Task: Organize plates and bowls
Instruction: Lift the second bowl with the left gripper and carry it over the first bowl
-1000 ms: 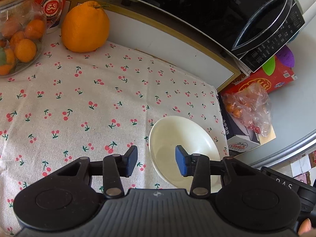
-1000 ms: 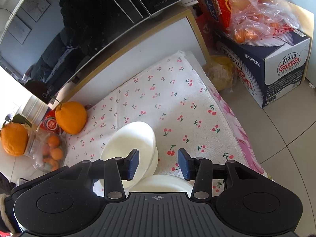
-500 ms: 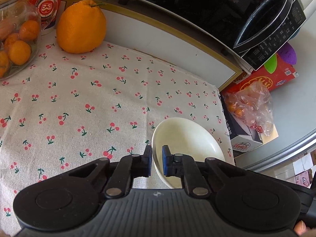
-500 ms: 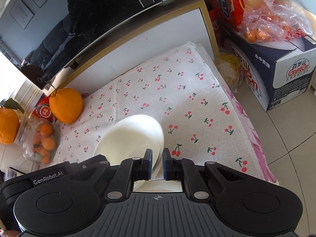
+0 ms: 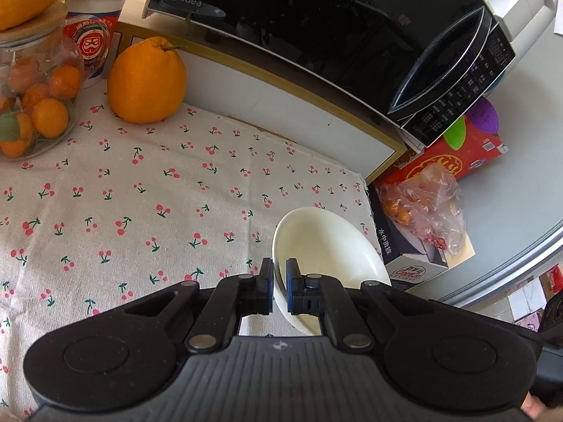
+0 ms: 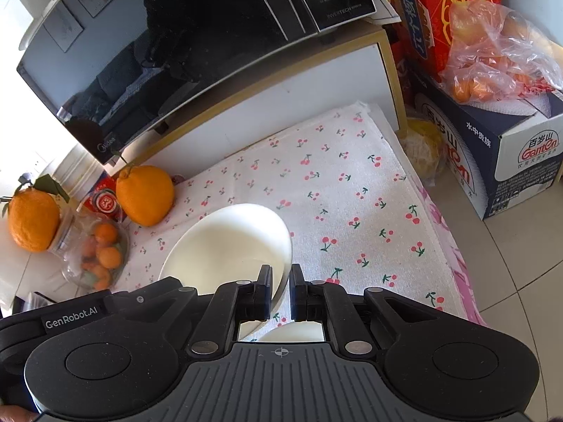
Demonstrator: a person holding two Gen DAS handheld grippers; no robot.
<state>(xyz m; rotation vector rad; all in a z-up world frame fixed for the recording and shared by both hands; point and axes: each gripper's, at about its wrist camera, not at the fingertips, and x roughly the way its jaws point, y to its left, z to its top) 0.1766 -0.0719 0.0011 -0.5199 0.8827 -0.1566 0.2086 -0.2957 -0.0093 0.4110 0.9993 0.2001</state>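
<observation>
My left gripper is shut on the near rim of a white bowl, which is tilted and lifted over the right part of the cherry-print cloth. My right gripper is shut on the right rim of another white dish, held tilted above the cloth. A further white dish shows partly under the right gripper, mostly hidden.
A large orange, a glass jar of small oranges and a paper cup stand at the back left. A black microwave sits on a white shelf behind. A carton with bagged fruit stands on the floor to the right.
Both grippers closed from open onto the rims of their white dishes, then lifted and tilted them. Both views have pulled back from the cloth.
</observation>
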